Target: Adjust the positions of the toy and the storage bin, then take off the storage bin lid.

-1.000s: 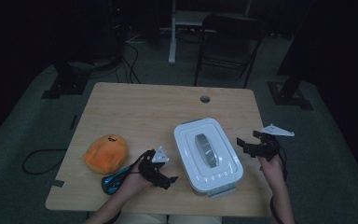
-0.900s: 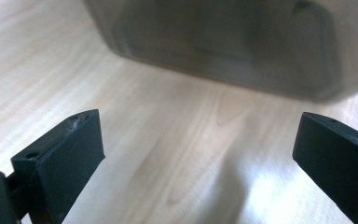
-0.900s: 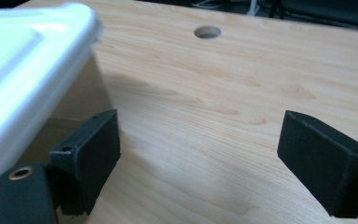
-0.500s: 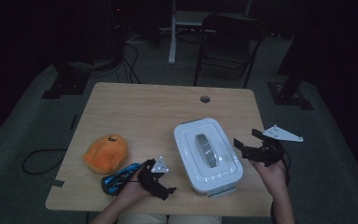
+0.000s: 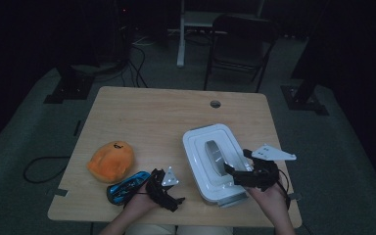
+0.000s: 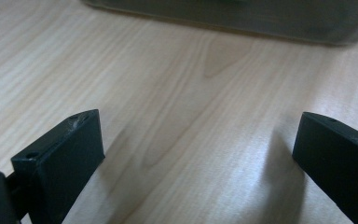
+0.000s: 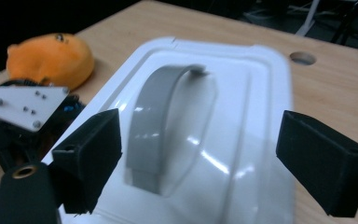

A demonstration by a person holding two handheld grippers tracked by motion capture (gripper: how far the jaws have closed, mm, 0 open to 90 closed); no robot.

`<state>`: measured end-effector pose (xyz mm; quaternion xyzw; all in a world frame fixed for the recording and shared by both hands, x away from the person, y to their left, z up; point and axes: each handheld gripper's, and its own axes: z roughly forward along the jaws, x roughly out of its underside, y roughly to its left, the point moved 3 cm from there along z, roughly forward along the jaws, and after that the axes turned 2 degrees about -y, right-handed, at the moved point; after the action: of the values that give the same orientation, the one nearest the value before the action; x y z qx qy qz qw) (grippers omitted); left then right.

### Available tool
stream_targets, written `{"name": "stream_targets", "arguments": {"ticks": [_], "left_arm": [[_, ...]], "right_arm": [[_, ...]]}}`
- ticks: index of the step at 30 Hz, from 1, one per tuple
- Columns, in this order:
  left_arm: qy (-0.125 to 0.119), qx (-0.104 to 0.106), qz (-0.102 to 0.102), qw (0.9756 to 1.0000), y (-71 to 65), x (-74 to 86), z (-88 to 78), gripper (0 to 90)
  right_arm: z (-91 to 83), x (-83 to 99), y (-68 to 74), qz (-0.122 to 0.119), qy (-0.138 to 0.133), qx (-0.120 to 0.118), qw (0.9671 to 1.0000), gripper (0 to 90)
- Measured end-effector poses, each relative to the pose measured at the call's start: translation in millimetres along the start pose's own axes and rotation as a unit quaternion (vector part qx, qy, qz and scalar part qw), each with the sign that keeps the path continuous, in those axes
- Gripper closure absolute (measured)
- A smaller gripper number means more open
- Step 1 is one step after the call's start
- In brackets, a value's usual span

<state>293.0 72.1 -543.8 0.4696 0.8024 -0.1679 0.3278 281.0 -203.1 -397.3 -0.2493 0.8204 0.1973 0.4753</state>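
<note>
Hovering low at the desk's (image 5: pixel 142 105) near edge, the left gripper (image 5: pixel 169 193) has its jaws spread wide over bare wood, gripping nothing. Beside it, the right gripper (image 7: pixel 205 163) hangs over the white container (image 5: pixel 217 161), jaws equally wide and empty, straddling the grey handle (image 7: pixel 156 126) without touching it. If they close off-centre, a jaw could slide off the handle's smooth curve. Farther left sit a blue toy car (image 5: pixel 127 185) and an orange plush (image 5: pixel 110 160).

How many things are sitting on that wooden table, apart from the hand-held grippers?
3: a white lidded box right of centre, an orange plush toy at the left, and a blue object just beside it.
</note>
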Motion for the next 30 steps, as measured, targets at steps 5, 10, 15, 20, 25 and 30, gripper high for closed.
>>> {"name": "stream_targets", "arguments": {"ticks": [5, 10, 15, 20, 25, 30], "left_arm": [[-0.008, 0.005, -0.006, 0.9999, -1.5, 0.8, 1.7, 2.4], [-0.011, 0.005, -0.006, 0.9999, -2.4, 0.2, 2.8, 2.4], [-0.015, 0.005, -0.007, 0.9998, -6.6, -1.8, 5.4, 2.3], [-0.016, 0.004, -0.008, 0.9998, -7.9, -2.9, 6.4, 2.4], [-0.016, 0.003, -0.010, 0.9998, -8.3, -2.8, 6.3, 2.4], [-0.016, 0.002, -0.011, 0.9998, -8.4, -2.8, 6.4, 2.3]], "right_arm": [[11.3, 5.4, 11.5, -0.008, 0.019, -0.004, 0.9998, 17.6], [18.5, 8.7, 17.1, -0.003, 0.029, -0.003, 0.9996, 23.1], [21.9, 8.1, 21.9, -0.010, 0.038, -0.001, 0.9992, 27.5], [25.1, 7.6, 26.8, -0.018, 0.045, 0.003, 0.9988, 33.0], [27.3, 8.1, 28.4, -0.016, 0.052, -0.006, 0.9985, 36.0], [28.0, 8.1, 30.4, -0.023, 0.051, 0.000, 0.9984, 39.8]]}}
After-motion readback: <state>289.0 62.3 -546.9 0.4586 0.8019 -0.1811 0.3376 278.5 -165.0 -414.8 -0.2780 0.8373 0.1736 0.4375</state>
